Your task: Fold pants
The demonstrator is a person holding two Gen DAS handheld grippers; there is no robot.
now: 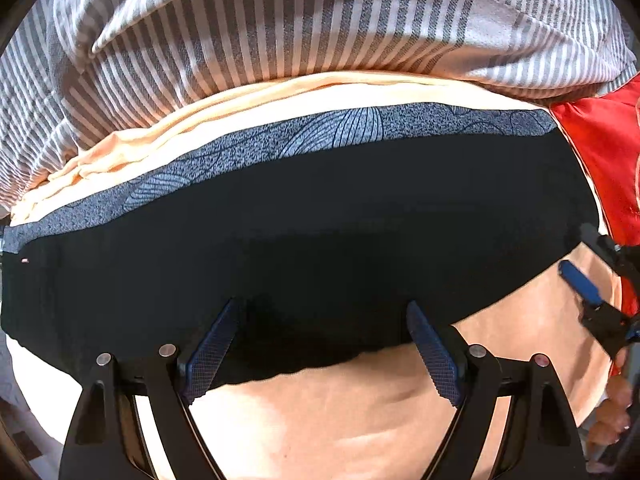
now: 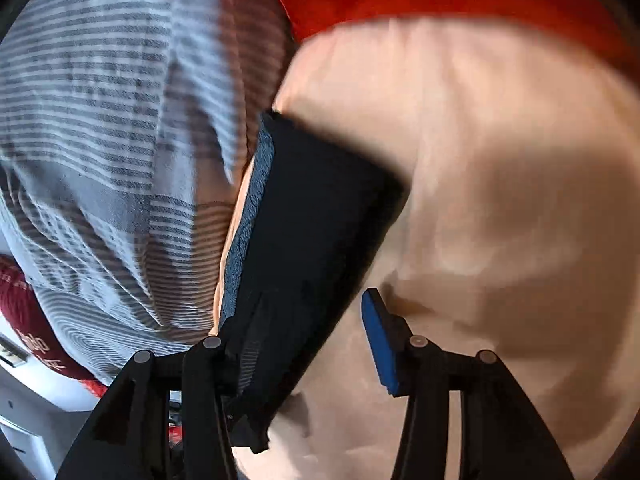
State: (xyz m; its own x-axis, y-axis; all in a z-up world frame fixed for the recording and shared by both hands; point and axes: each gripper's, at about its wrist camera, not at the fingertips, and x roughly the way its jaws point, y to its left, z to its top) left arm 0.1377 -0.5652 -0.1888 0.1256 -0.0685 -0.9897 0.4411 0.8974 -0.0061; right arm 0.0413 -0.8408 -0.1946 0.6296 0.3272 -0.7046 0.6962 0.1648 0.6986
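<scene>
Folded black pants (image 1: 304, 232) lie flat on a peach bed sheet (image 1: 360, 412), with a blue-grey patterned band (image 1: 280, 136) along their far edge. My left gripper (image 1: 322, 344) points down over the pants' near edge, jaws wide open, pads clear of the cloth. At the pants' right end my right gripper (image 1: 588, 280) comes in from the side. In the right wrist view the pants (image 2: 320, 208) run away from my right gripper (image 2: 316, 300). Their near end lies against the dark left finger (image 2: 248, 352). The blue right pad (image 2: 380, 344) stands apart from the cloth, so the jaws are open.
A grey-and-white striped blanket (image 1: 240, 32) is bunched just beyond the pants. A red cloth (image 1: 604, 152) lies at the far right. A hand (image 1: 616, 412) shows at the right edge. A dark red item with lettering (image 2: 24, 320) sits at the bed's left side.
</scene>
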